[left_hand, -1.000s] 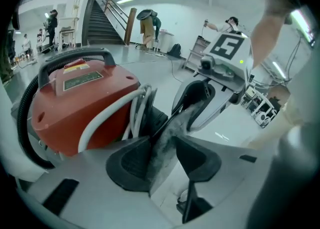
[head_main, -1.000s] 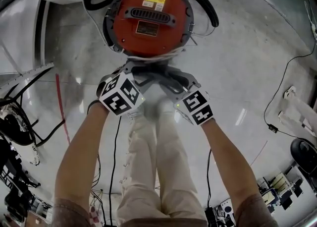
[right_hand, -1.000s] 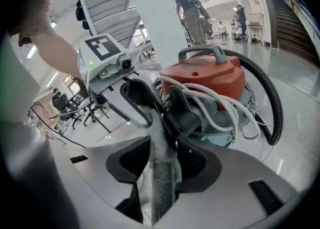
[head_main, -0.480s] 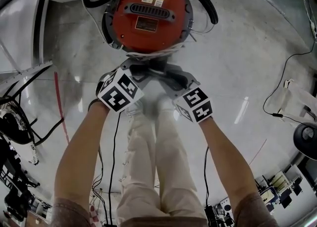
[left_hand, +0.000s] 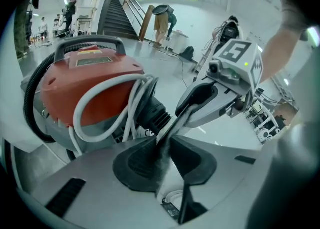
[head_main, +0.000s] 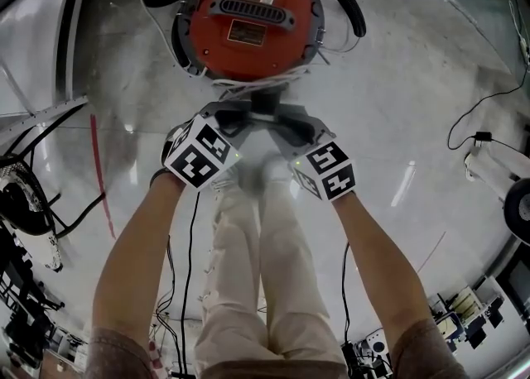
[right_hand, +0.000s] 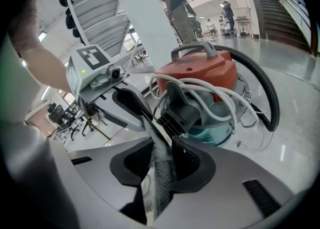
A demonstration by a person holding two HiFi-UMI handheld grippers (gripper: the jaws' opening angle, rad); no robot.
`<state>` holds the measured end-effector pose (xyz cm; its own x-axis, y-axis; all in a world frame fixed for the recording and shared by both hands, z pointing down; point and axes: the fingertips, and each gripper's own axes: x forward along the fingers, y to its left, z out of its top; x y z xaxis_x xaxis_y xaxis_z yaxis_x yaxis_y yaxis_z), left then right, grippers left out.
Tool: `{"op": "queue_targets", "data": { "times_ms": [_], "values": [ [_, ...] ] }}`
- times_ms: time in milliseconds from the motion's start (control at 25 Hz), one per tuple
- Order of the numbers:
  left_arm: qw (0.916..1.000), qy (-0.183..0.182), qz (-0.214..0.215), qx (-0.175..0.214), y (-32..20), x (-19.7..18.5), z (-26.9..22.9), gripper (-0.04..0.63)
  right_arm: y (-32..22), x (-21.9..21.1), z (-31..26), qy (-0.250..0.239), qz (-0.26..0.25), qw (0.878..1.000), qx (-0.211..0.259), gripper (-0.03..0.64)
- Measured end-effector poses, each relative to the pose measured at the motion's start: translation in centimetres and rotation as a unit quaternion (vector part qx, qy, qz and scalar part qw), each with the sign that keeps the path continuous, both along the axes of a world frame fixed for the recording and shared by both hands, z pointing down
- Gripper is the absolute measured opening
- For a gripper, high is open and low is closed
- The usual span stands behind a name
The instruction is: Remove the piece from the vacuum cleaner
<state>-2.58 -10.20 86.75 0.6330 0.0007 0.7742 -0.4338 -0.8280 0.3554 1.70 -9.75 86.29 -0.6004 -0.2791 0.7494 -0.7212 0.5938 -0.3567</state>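
Head view: the left gripper (head_main: 238, 118) and right gripper (head_main: 287, 124) meet just before the red vacuum cleaner (head_main: 248, 21), whose black hose (head_main: 348, 5) loops round its far side. Left gripper view: the jaws, just closing, pinch a thin grey mesh piece (left_hand: 177, 123) that runs to the other gripper, beside the ribbed black port (left_hand: 152, 114). Right gripper view: its jaws, also just closing, clamp that piece; white cord (right_hand: 215, 101) coils crowd the port

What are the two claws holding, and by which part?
Both have just been closing on one thin pale mesh strip: the left claw pinches it toward one end, the right claw toward the other.
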Motion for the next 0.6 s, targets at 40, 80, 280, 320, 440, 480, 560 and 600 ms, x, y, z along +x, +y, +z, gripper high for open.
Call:
{"op": "queue_targets", "data": {
  "times_ms": [40, 80, 280, 320, 440, 480, 560, 600],
  "values": [
    [1.0, 0.0, -0.005, -0.001, 0.0, 0.0, 0.0, 0.083, 0.0, 0.0, 0.0, 0.0, 0.001, 1.0, 0.0, 0.087],
    [0.9999, 0.0, -0.011, -0.002, 0.1, -0.1, 0.0, 0.081, 0.0, 0.0, 0.0, -0.001, 0.004, 1.0, -0.001, 0.087],
    [0.9998, -0.003, -0.018, -0.006, 0.6, -0.3, -0.1, 0.083, 0.9, -0.1, 0.0, -0.006, 0.009, 1.0, -0.004, 0.081],
    [0.9998, -0.005, -0.017, -0.005, 0.8, -0.3, -0.2, 0.083, 1.0, -0.2, 0.0, -0.005, 0.01, 1.0, -0.002, 0.077],
    [0.9998, -0.006, -0.02, -0.001, 0.9, -0.4, -0.2, 0.083, 1.2, -0.2, -0.1, -0.004, 0.016, 1.0, -0.002, 0.077],
    [0.9997, -0.006, -0.023, 0.0, 1.0, -0.4, -0.2, 0.083, 1.3, -0.3, -0.1, -0.005, 0.016, 1.0, -0.004, 0.077],
    [0.9996, -0.006, -0.026, -0.004, 1.4, -0.6, -0.2, 0.083, 1.7, -0.5, -0.2, -0.005, 0.009, 1.0, -0.012, 0.077],
    [0.9997, -0.006, -0.023, -0.01, 1.9, -0.7, -0.2, 0.081, 2.3, -0.6, -0.1, -0.004, 0.0, 1.0, -0.017, 0.071]
  ]
}}
